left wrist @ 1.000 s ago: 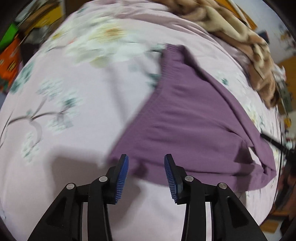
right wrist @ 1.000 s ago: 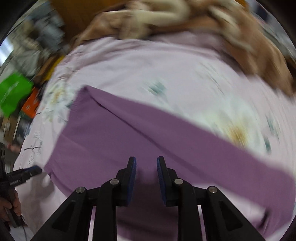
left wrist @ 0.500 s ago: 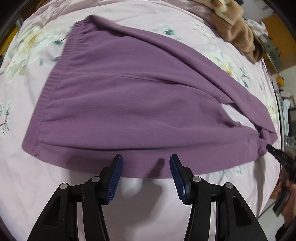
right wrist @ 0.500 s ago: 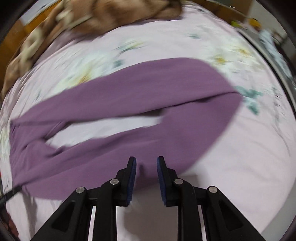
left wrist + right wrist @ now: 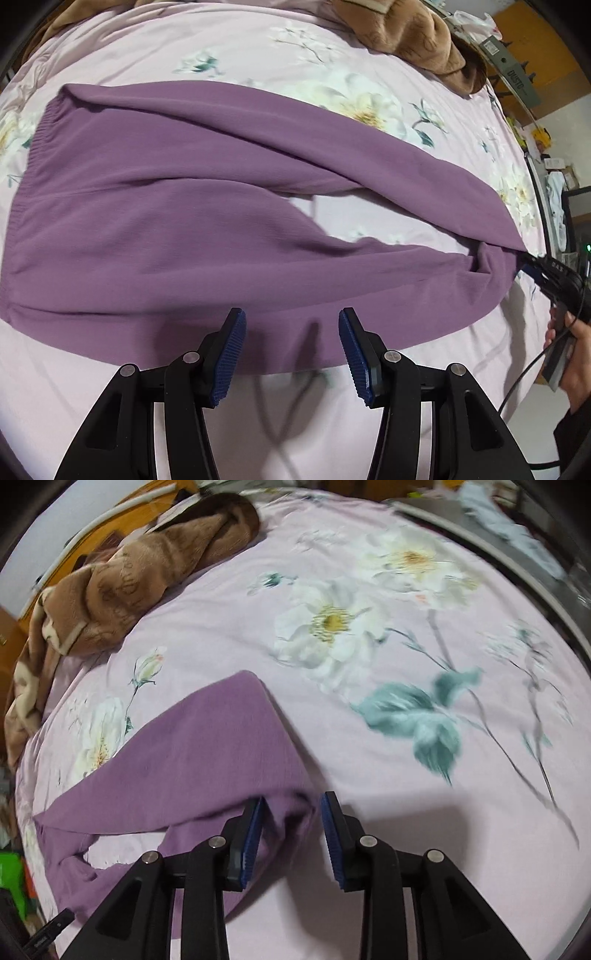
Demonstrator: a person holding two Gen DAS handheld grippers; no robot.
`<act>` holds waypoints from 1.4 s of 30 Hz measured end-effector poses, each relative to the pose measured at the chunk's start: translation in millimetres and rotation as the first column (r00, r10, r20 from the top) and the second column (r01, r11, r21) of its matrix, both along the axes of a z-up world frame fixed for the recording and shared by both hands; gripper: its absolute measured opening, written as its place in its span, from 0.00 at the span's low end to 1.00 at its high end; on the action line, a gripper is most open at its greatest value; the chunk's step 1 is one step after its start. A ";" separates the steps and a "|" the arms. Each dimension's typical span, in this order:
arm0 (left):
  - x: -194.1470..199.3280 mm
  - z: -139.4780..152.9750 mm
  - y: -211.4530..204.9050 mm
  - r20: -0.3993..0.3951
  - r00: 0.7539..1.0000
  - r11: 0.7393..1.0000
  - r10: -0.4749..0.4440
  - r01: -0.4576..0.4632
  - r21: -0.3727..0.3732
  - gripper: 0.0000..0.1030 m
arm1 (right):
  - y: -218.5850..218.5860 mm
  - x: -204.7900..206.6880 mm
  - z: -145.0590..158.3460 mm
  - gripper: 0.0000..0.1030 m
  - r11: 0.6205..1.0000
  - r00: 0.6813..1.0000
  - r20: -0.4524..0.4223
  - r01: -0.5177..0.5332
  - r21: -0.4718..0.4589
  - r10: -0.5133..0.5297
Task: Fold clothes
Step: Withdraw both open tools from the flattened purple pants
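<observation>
Purple trousers [image 5: 177, 221] spread flat on the bed [image 5: 258, 40], on a lilac sheet printed with white flowers. Elastic waistband toward the left edge of the left wrist view, two legs running rightward, parted by a wedge of bare sheet and meeting again at the cuffs.

Left hand-held gripper [image 5: 291, 343] poised above the near edge of the trousers, pointing steeply down. Jaws moderately wide, blue ribbed pads [image 5: 229, 354] apart, nothing clamped; only the hem of the nearer leg and bare sheet seen through the gap. Having just been opening, with no cloth between.

Right hand-held gripper [image 5: 291, 830] at the cuff end. Jaws parted, having just opened further. A fold of purple cloth lying in the gap, close against the left pad, clear of the right pad; not pinched. In the left wrist view, seen as a black tool [image 5: 550, 273] at the cuffs, gripped by a person's hand [image 5: 569, 354] near the right edge of the bed.

Brown patterned blanket [image 5: 122, 579] bunched along the far edge of the bed, well apart from the trousers. Clutter beyond the bed's edges, too blurred to tell.
</observation>
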State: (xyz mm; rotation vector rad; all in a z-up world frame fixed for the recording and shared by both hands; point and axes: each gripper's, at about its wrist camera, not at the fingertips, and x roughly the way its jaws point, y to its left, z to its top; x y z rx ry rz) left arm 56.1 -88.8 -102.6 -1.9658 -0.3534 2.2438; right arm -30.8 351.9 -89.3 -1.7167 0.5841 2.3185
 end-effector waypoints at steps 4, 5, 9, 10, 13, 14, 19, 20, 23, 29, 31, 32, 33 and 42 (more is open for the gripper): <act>-4.6 2.6 22.2 0.007 1.000 1.000 0.020 -0.020 -0.003 0.53 | 4.5 -28.2 -2.7 0.32 0.989 0.989 0.023 -0.146 0.026 0.145; -5.9 4.0 27.2 0.008 1.000 1.000 0.028 -0.028 -0.003 0.53 | 6.3 -34.6 1.6 0.26 0.985 0.985 0.011 -0.171 0.021 0.171; -19.7 5.4 48.8 0.001 0.998 0.998 0.057 -0.057 0.009 0.53 | 2.3 -62.4 34.2 0.05 0.956 0.957 -0.046 -0.281 0.082 0.286; -22.5 7.2 53.7 -0.001 0.998 0.998 0.065 -0.065 0.015 0.53 | 0.8 -70.0 42.4 0.04 0.947 0.949 -0.055 -0.304 0.100 0.310; -28.5 14.2 64.8 -0.020 0.998 0.998 0.064 -0.064 0.026 0.53 | -5.5 -102.6 72.0 0.04 0.919 0.923 -0.085 -0.359 0.162 0.376; -29.6 16.4 66.9 -0.025 0.998 0.998 0.063 -0.063 0.029 0.53 | -8.8 -117.2 81.0 0.04 0.908 0.913 -0.093 -0.377 0.185 0.398; -30.7 23.2 66.4 -0.030 0.997 0.997 0.072 -0.071 0.026 0.53 | -28.9 -215.9 104.3 0.11 0.879 0.885 -0.093 -0.430 0.207 0.455; -31.2 23.6 66.6 -0.032 0.999 0.999 0.042 -0.041 0.034 0.53 | -29.5 -228.1 105.6 0.19 0.882 0.891 -0.091 -0.417 0.220 0.445; -29.8 24.4 65.8 -0.032 0.998 0.998 0.052 -0.051 0.029 0.53 | -24.0 -236.5 112.7 0.26 0.905 0.912 -0.122 -0.357 0.229 0.391; -32.8 19.0 67.2 -0.015 0.999 0.999 0.042 -0.041 0.023 0.53 | 8.5 -171.3 75.7 0.27 0.948 0.951 -0.093 -0.279 0.152 0.295; -34.0 16.9 72.4 -0.013 1.000 0.999 0.025 -0.025 0.020 0.53 | 21.9 -151.8 54.8 0.27 0.966 0.968 -0.061 -0.237 0.099 0.244; -34.6 15.9 74.9 -0.012 1.000 1.000 0.017 -0.017 0.019 0.53 | 26.2 -142.1 45.1 0.27 0.971 0.972 -0.047 -0.227 0.082 0.231; -34.9 15.4 77.7 -0.011 1.000 1.000 0.005 -0.005 0.017 0.53 | 28.5 -133.8 36.5 0.27 0.972 0.973 -0.034 -0.225 0.073 0.227; -31.5 6.5 88.5 0.002 1.000 1.000 -0.017 0.017 0.017 0.53 | 46.5 -137.1 -17.5 0.28 0.960 0.997 -0.058 -0.060 -0.273 0.046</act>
